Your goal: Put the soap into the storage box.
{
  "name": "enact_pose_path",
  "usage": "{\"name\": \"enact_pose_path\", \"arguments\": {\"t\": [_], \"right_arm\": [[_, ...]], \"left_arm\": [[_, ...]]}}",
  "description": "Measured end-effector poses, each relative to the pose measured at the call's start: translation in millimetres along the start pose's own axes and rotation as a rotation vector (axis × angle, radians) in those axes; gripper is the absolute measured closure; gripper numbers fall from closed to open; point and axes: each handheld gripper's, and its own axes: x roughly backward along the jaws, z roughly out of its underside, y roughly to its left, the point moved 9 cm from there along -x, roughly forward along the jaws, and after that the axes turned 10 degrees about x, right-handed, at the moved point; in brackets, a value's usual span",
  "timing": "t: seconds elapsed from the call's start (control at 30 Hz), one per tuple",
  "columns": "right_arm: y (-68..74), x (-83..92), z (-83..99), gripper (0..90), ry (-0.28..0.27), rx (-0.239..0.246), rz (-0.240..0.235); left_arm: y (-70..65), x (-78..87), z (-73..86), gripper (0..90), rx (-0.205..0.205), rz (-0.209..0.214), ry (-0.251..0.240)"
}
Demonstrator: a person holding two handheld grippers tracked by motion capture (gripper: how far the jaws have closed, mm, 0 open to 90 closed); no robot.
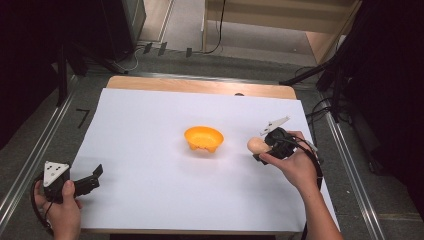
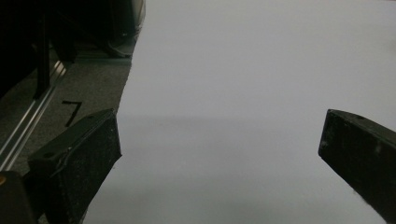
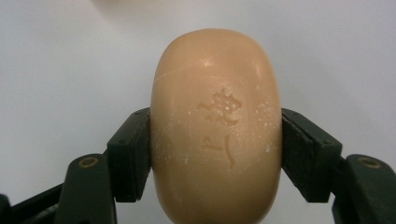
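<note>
Your right gripper (image 3: 215, 154) is clamped across the sides of a smooth, oval, tan bar of soap (image 3: 215, 126), held just above the white sheet (image 1: 150, 125) to the right of the orange plastic bowl (image 1: 203, 138). Your left gripper (image 2: 219, 140) rests wide open and empty near the sheet's left edge. The rounded, slick bar could squirt out if you tilt or jerk. The right gripper view shows the embossed characters and pad contact; the high view shows the bowl.
</note>
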Motion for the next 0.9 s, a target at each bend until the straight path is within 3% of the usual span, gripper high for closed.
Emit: {"name": "enact_pose_path", "arguments": {"t": [0.27, 0.9], "right_arm": [[-8.8, -0.9, -20.0, 33.1, -0.027, 0.048, -0.002], [-7.3, -11.8, -53.2, 33.1, -0.058, 0.155, -0.041]], "left_arm": [[0.1, 0.1, 0.1, 0.0, -0.003, -0.002, 0.001], [0.3, 0.1, 0.1, 0.0, -0.001, -0.006, 0.000]]}}
